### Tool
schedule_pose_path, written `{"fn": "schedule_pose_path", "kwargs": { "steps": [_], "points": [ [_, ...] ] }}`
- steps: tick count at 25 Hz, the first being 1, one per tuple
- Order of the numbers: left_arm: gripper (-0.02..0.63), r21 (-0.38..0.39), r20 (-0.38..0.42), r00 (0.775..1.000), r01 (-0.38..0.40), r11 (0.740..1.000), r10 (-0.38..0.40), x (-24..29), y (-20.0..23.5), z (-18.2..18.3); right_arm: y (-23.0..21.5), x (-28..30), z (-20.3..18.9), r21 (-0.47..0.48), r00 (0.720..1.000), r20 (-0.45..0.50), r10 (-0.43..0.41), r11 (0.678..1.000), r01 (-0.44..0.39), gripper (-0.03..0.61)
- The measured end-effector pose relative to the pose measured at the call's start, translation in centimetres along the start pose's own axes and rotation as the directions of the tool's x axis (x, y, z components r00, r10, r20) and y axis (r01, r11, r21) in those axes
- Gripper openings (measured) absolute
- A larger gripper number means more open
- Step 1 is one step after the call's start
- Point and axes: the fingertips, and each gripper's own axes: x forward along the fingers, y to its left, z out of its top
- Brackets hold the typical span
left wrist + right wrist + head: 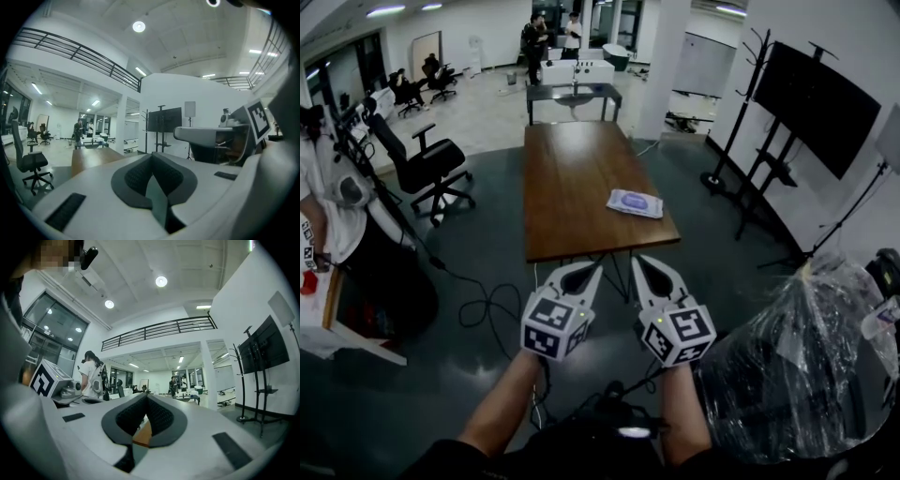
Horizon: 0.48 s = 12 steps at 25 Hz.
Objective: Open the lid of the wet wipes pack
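Observation:
The wet wipes pack (635,202) is a flat pale purple-and-white pouch lying near the right edge of the long brown table (572,178), towards its near end. Both grippers hang side by side in front of the table's near edge, short of the pack. My left gripper (591,268) has its jaws together with nothing between them, also seen in the left gripper view (152,157). My right gripper (639,262) is likewise shut and empty (146,397). The table top (93,157) shows ahead in the left gripper view; the pack is not visible there.
A black office chair (431,167) and a standing person (323,192) are to the left of the table. Cables (487,302) lie on the floor near the table's front. A screen on a stand (817,103) is at the right, a plastic-wrapped bundle (806,361) at the near right.

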Motion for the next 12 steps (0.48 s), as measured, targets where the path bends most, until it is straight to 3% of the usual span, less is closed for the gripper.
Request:
{"fn": "schedule_pose_path", "kwargs": {
  "steps": [12],
  "points": [
    [0.006,0.010,-0.042,0.996,-0.075,0.997,0.075,15.4,2.6,0.0,-14.1,6.6,-2.6,0.008,0.997,-0.020,0.078,0.997,-0.078,0.011]
  ]
}}
